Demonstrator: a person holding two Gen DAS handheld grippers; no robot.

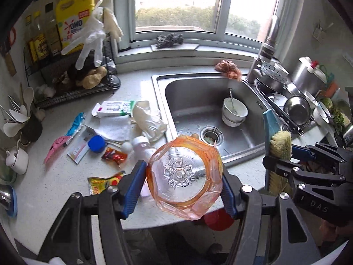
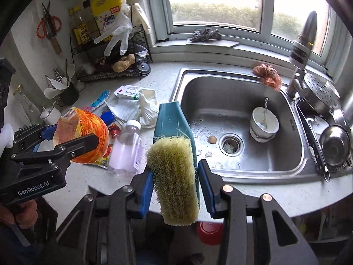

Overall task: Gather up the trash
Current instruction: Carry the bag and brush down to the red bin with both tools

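Observation:
My left gripper point(image 1: 184, 176) is shut on an orange-labelled clear plastic bottle point(image 1: 184, 174), held above the counter's front edge with its base toward the camera; it also shows in the right wrist view point(image 2: 85, 137). My right gripper point(image 2: 175, 183) is shut on a teal-handled scrub brush point(image 2: 174, 176) with yellow bristles, held over the counter in front of the sink; the brush also shows in the left wrist view point(image 1: 278, 154). Trash lies on the counter: a clear bottle with white cap point(image 2: 126, 148), wrappers point(image 1: 103, 182), a blue cap point(image 1: 96, 143), a crumpled glove point(image 1: 147, 119), a white box point(image 1: 112, 109).
A steel sink point(image 2: 284, 119) holds stacked white bowls point(image 2: 263, 124) with a spoon, and an eggshell point(image 2: 212, 139) near the drain. A tap point(image 2: 301, 50) and dish rack with pots stand right. A wire rack point(image 1: 72, 66) with bottles and hung gloves stands back left. A red bin point(image 2: 209, 229) sits below.

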